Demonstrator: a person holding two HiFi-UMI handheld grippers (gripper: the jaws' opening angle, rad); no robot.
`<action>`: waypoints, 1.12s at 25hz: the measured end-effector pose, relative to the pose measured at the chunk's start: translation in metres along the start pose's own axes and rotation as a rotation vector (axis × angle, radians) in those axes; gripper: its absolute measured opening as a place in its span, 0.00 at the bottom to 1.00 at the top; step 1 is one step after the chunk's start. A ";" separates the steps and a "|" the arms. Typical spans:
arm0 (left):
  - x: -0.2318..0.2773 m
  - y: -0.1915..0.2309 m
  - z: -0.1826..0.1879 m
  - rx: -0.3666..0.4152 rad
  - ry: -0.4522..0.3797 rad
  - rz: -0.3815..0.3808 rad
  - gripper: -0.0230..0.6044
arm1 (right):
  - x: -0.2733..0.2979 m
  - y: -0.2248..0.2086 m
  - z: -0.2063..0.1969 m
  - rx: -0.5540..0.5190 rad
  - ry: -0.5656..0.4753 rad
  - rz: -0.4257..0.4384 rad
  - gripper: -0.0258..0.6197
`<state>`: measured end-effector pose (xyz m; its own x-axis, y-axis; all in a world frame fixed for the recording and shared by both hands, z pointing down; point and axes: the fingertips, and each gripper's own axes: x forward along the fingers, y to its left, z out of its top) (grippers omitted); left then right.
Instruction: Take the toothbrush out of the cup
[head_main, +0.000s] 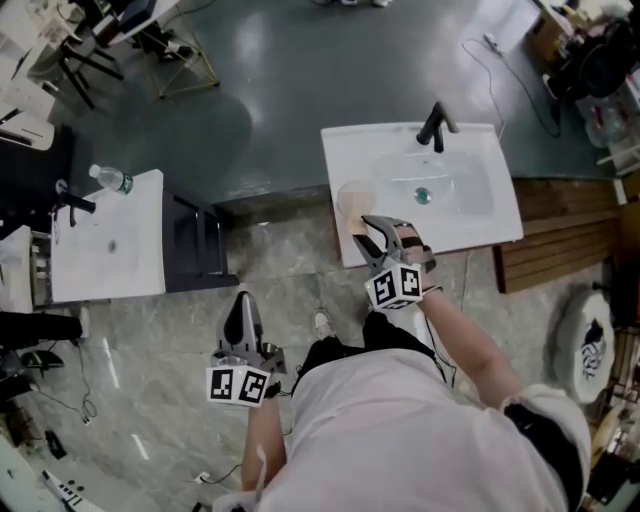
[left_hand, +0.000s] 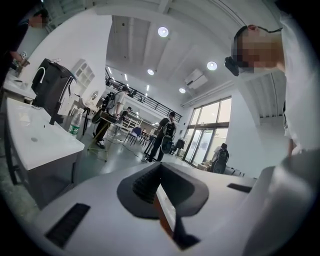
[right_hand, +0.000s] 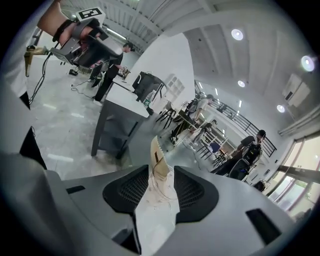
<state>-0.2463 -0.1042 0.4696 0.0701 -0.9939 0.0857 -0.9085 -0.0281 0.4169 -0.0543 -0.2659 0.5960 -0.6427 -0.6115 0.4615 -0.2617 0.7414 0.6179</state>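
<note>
A pale, see-through cup (head_main: 352, 202) stands on the front left corner of the white sink (head_main: 470, 215). I cannot make out the toothbrush in the head view. My right gripper (head_main: 361, 231) is just in front of the cup with its jaws spread, pointing at it. In the right gripper view, the open gripper (right_hand: 159, 172) has white sink surface in its gap. A narrow cream piece (right_hand: 158, 156) with a toothed edge lies beyond the gap; I cannot tell what it is. My left gripper (head_main: 240, 303) is held over the marble floor, shut and empty (left_hand: 160, 167).
A black faucet (head_main: 437, 125) rises at the sink's back edge. A second white counter (head_main: 105, 245) with a water bottle (head_main: 110, 179) stands at the left, with a dark stand (head_main: 200, 245) beside it. Wooden slats (head_main: 560, 240) lie right of the sink. Several people (left_hand: 164, 135) stand far off.
</note>
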 end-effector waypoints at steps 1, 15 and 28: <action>-0.001 0.000 0.001 0.002 -0.003 0.009 0.04 | 0.003 0.000 0.000 -0.003 -0.002 0.002 0.30; 0.001 -0.004 0.007 0.001 -0.034 0.017 0.04 | -0.023 -0.045 0.031 0.210 -0.098 -0.060 0.19; 0.023 -0.024 0.013 0.010 -0.053 -0.058 0.04 | -0.105 -0.123 0.100 0.301 -0.327 -0.175 0.19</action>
<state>-0.2282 -0.1273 0.4498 0.1009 -0.9948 0.0131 -0.9075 -0.0866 0.4109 -0.0267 -0.2648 0.4075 -0.7506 -0.6510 0.1131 -0.5518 0.7118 0.4346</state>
